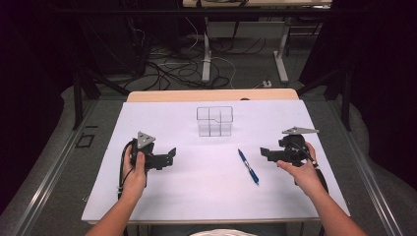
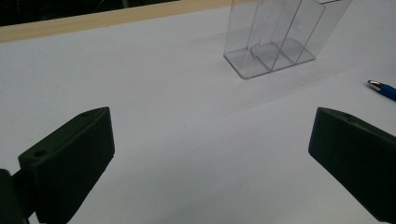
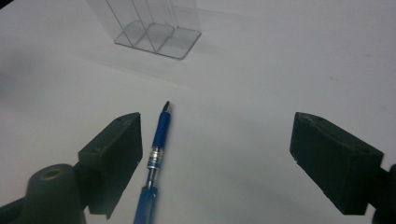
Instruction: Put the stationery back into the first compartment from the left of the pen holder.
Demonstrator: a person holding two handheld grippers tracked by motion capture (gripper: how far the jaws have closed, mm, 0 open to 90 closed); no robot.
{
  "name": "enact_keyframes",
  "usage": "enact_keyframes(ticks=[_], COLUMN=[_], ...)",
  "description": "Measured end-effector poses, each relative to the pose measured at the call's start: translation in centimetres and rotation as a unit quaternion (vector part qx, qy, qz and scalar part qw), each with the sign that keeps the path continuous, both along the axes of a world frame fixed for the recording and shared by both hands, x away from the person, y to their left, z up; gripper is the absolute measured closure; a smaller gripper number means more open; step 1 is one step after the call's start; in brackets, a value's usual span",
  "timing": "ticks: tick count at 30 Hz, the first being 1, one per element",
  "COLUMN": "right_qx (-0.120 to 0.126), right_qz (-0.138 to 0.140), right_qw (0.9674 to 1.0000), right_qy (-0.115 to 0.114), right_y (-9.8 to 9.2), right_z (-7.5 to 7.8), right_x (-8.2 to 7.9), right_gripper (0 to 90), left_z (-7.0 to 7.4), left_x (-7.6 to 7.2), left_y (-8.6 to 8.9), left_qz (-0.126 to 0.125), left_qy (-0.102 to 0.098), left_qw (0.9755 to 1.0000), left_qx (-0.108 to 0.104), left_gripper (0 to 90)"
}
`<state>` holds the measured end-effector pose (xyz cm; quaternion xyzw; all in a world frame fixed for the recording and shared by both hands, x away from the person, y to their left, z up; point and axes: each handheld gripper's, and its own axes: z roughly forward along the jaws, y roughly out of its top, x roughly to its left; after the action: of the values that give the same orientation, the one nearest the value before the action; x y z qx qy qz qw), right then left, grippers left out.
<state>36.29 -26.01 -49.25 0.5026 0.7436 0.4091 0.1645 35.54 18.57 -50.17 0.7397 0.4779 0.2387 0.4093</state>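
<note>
Both black two-jaw grippers, left (image 1: 169, 156) & right (image 1: 264, 152), are resting w/ jaws apart, the slim blue ballpoint pen (image 1: 249, 166) lying lengthwise just beside the right one, nearer that hand.

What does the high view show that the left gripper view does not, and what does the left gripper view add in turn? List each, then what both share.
High view alone: both hands, the left gripper and right gripper seen from outside, the whole blue pen, and the floor cables beyond the table.

Left gripper view alone: a close look along its own two black jaws, standing wide apart over bare surface, and the dividers inside the clear organiser.

Both: the white table surface, the wooden far edge, the organiser, and the pen, though the left gripper view catches just its tip.
</note>
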Motion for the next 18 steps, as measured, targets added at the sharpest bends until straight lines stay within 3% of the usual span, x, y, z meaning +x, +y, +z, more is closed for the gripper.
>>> enact_keyframes(ticks=[3,7,10,11,18], right_qx=[0.009,0.038,0.038,0.035,0.009], right_qz=[0.013,0.02,0.027,0.029,0.024], right_qw=[0.9999,0.9991,0.9989,0.999,0.9996], right_qy=[-0.005,0.004,0.009,0.002,0.011], right_y=[0.7,1.5,2.1,2.2,3.0], right_z=[0.3,0.7,1.2,1.2,2.2], right_x=[0.2,0.8,1.2,1.4,2.2], right_gripper=[24.1,31.0,32.7,32.6,29.4], left_z=[0.0,0.0,0.0,0.0,-0.1], left_x=[0.0,0.0,0.0,0.0,0.1], left_y=[0.1,0.3,0.3,0.3,0.4], left_qz=[0.002,0.002,0.003,0.002,0.0], left_qy=[-0.004,-0.002,-0.001,0.001,0.005], left_qw=[1.0,1.0,1.0,1.0,1.0], left_qx=[0.0,-0.001,-0.002,-0.001,0.001], left_gripper=[0.2,0.2,0.2,0.2,0.2])
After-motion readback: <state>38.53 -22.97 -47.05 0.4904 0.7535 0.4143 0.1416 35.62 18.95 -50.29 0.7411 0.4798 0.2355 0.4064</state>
